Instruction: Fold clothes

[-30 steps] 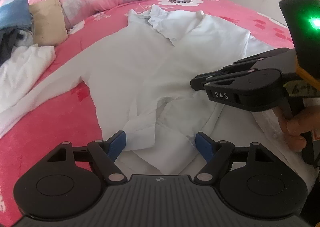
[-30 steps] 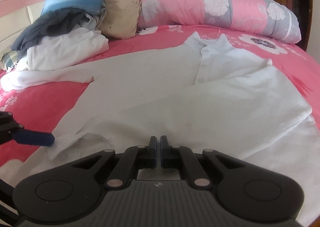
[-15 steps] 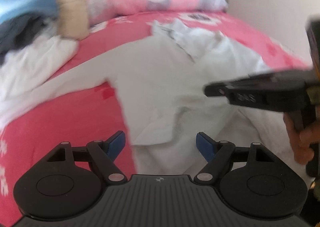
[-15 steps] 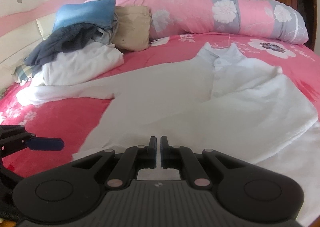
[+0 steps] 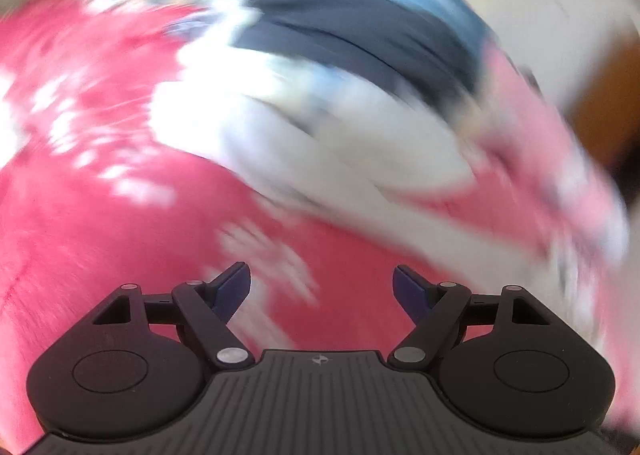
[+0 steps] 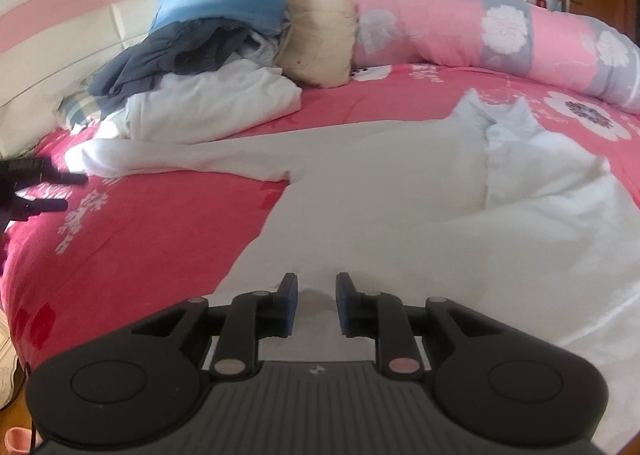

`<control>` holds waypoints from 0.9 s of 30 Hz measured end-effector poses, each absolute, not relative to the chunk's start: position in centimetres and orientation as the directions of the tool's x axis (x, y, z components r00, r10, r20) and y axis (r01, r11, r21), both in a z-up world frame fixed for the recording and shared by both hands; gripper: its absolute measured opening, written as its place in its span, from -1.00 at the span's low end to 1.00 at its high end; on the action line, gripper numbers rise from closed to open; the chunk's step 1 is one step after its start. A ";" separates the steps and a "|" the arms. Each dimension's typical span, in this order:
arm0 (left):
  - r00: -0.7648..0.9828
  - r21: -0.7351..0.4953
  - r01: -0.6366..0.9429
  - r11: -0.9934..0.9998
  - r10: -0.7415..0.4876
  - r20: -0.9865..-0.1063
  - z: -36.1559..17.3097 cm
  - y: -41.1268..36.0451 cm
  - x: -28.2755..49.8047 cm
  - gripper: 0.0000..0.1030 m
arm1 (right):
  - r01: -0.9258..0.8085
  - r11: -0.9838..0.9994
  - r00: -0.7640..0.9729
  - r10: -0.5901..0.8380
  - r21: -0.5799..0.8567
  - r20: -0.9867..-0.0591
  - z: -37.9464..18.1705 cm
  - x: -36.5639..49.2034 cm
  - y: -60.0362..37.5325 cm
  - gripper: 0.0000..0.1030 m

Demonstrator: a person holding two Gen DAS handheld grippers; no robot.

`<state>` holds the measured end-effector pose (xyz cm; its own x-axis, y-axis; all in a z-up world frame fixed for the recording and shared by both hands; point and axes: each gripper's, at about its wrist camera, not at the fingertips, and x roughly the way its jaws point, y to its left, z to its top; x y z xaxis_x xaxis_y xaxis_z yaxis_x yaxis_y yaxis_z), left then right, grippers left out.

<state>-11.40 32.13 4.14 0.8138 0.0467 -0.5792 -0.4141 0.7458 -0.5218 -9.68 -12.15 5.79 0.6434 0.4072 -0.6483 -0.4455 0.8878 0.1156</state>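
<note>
A white collared long-sleeve shirt lies spread on the pink bed, its sleeve stretched out to the left. My right gripper hovers over the shirt's lower hem, open by a small gap with only the cloth below showing between its fingers. The left gripper appears at the far left of the right wrist view, open, just short of the sleeve's end. The left wrist view is heavily blurred: my left gripper is wide open and empty over pink sheet, with smeared white cloth ahead.
A heap of clothes, blue, dark grey and white, sits at the back left beside a tan cushion. A long pink floral bolster runs along the far side. The bed's edge drops off at the lower left.
The right gripper has opened from shut over the hem. The left gripper has swung left, away from the shirt's bottom, toward the sleeve end and the clothes heap.
</note>
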 end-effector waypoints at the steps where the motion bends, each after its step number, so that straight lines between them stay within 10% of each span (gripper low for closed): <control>1: 0.822 -0.557 -0.439 0.705 0.065 -0.566 3.9 33.8 -11.0 0.60 | -0.447 0.887 0.644 0.408 0.114 -0.647 5.9 -9.7 -12.0 -0.57; 9: 0.788 -0.565 -0.572 0.594 0.208 -0.579 2.3 40.2 -5.9 0.37 | -0.443 0.890 0.656 0.401 0.104 -0.639 6.8 -10.0 -12.1 -0.36; 13: 0.764 -0.493 -0.592 0.637 0.249 -0.595 2.2 39.9 -4.5 -0.68 | -0.428 0.899 0.671 0.388 0.097 -0.632 7.4 -10.5 -12.8 -0.35; 17: 0.822 -0.475 -0.519 0.711 0.262 -0.506 4.7 37.0 -5.5 -0.94 | -0.393 0.914 0.698 0.368 0.102 -0.614 8.1 -11.0 -14.5 -0.34; 27: 0.919 -0.336 0.323 0.885 -0.378 -0.112 15.3 10.7 -12.6 -0.95 | -0.222 0.921 0.730 0.375 0.320 -0.571 7.7 -12.6 -22.2 -0.34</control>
